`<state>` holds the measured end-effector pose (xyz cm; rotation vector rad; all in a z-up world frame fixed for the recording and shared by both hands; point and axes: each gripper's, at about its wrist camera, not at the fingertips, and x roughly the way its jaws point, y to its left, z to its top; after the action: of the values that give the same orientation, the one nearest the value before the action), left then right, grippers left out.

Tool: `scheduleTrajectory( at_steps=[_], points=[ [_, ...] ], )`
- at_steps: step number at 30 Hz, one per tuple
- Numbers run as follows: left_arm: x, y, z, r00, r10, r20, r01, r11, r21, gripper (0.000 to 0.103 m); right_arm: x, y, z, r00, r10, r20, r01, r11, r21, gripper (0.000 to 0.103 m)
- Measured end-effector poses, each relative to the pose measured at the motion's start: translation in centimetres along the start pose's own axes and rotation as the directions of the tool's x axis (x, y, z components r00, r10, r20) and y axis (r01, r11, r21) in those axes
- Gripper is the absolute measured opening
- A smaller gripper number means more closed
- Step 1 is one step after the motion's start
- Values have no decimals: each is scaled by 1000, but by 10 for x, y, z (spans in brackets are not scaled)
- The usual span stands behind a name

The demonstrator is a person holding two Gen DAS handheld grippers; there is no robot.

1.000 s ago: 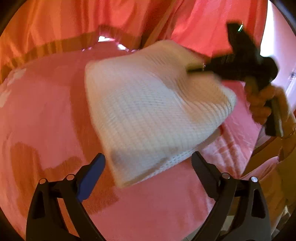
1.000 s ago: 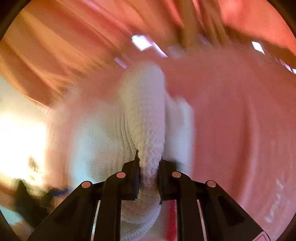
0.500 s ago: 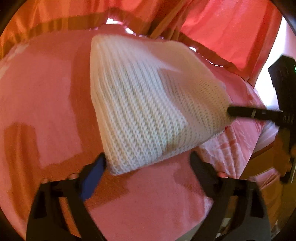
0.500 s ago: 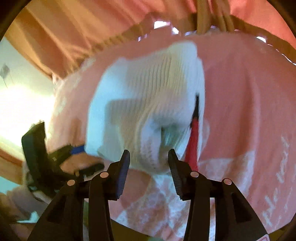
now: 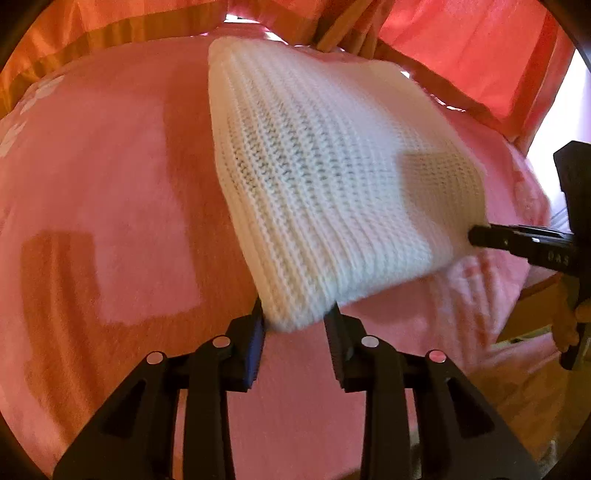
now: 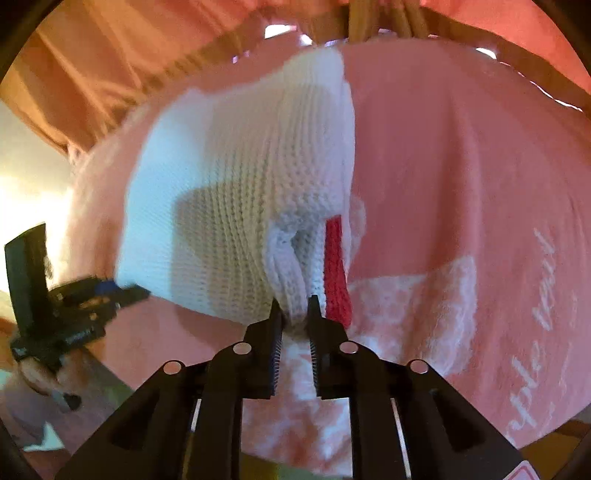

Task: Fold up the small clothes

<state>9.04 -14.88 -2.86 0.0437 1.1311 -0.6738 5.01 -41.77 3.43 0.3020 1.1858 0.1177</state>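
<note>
A white knitted garment (image 5: 332, 177) lies folded on a pink blanket (image 5: 110, 166). My left gripper (image 5: 297, 321) is shut on its near corner. In the right wrist view the same white knit (image 6: 240, 192) shows a red knitted strip (image 6: 336, 273) along its edge. My right gripper (image 6: 293, 310) is shut on a bunched fold at the garment's near edge. The right gripper also shows in the left wrist view (image 5: 480, 236) at the garment's right corner. The left gripper shows in the right wrist view (image 6: 136, 291) at the garment's left corner.
Orange-red curtains (image 5: 461, 44) hang behind the blanket. A wooden frame (image 6: 376, 22) stands at the far edge. The blanket carries white printed lettering (image 6: 543, 332) on the right. The blanket's edge drops off at the right (image 5: 535, 288).
Both grippers were open half a second ago and have closed on the garment's near corners. A second ago the right gripper held a fold and then released it.
</note>
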Motion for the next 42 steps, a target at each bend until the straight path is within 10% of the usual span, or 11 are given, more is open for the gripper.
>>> scheduleTrajectory(
  at_steps=[4,10,14,20,28,37,42],
  points=[
    [-53,1,13,990,-92,109,96,995,-31,47,-45,10,13,992,-3,129,5,1000,-11,23],
    [-52,-13,78,975,-5,224,-4,999,41,49,-34,49,84,988,-13,152,34,990,-136,9],
    [9,-4,96,984,101,148,-111,992,63,49,47,28,94,980,-197,24,199,969,-149,3],
    [12,-6,95,971,156,183,-179,977,117,52,23,8,90,994,-56,96,60,997,-41,7],
    [12,-4,98,973,164,165,-174,983,51,54,-5,24,98,981,-33,191,41,998,-41,13],
    [17,-3,103,968,186,170,-198,978,60,62,70,1,156,987,-127,94,124,992,32,5],
    [15,2,104,973,169,160,-180,982,57,63,21,20,149,985,-51,165,50,999,14,11]
  ],
)
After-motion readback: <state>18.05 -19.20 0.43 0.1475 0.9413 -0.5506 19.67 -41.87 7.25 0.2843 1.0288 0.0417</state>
